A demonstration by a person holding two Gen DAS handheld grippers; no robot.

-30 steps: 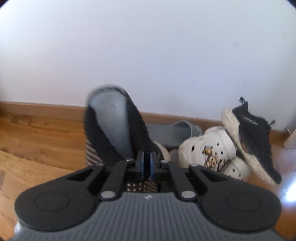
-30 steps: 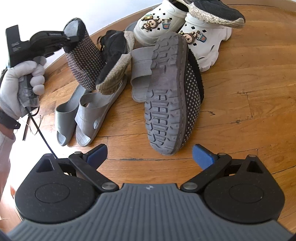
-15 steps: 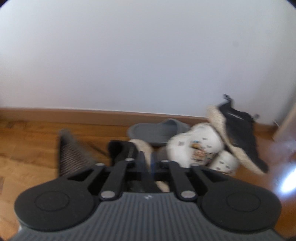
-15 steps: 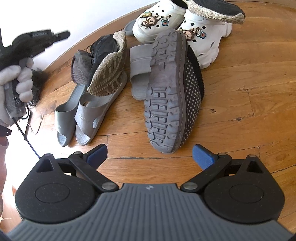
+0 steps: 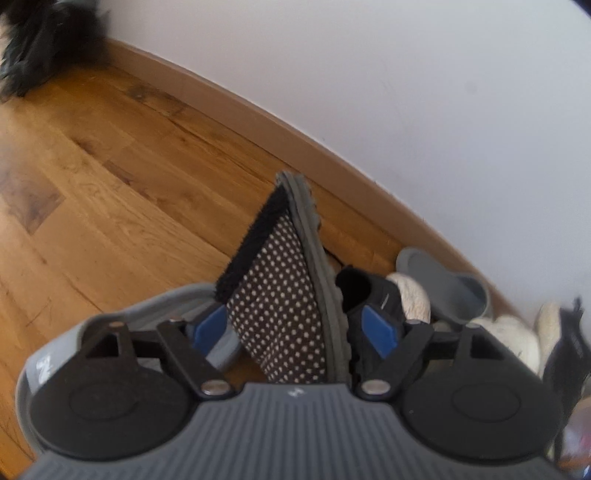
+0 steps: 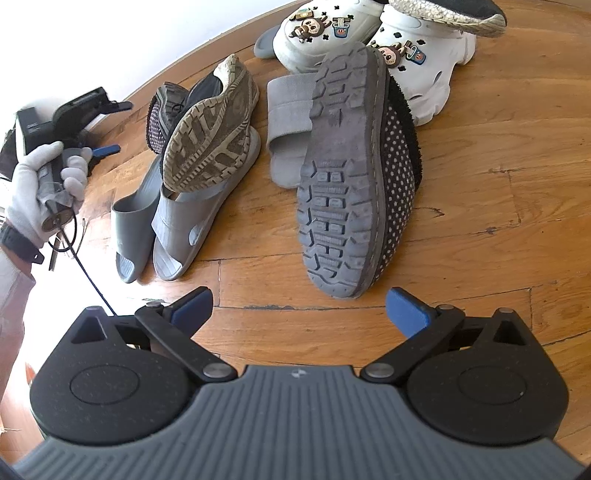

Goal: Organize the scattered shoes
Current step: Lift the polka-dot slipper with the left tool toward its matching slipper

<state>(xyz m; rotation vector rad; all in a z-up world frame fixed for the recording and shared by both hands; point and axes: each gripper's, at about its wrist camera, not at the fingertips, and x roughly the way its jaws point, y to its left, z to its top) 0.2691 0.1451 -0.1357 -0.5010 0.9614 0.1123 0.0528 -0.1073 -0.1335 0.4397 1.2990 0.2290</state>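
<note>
Opening, the left gripper (image 5: pixel 293 328) has its blue fingers (image 5: pixel 378 330) well apart on either side of a dotted slipper (image 5: pixel 284 299), which stands on edge between them; neither pad seems to press on it, though blur makes contact hard to judge. Seen from the right wrist, a gloved hand (image 6: pixel 44 184) holds that gripper (image 6: pixel 105 127) at the left, beside the same slipper (image 6: pixel 157 118) tucked behind an upturned sneaker (image 6: pixel 210 136).

The right gripper (image 6: pixel 297 308) hovers above the floor (image 6: pixel 498 221) with its fingers (image 6: pixel 406 308) spread wide and nothing between them, just short of a second dotted slipper (image 6: pixel 354 192).

Both slippers are brown with pale dots, a black fuzzy collar and a grey lugged sole; the nearer one lies on its side, sole showing.

By count from the right wrist: two dotted slippers, two black sneakers (the other (image 6: pixel 447 14) rests on the clogs), two white clogs (image 6: pixel 424 62) with cartoon charms, and four grey slides. Two slides (image 6: pixel 177 225) lie side by side under the upturned sneaker, one (image 6: pixel 288 133) sits beneath the near slipper, one by the baseboard (image 6: pixel 264 46)
</note>
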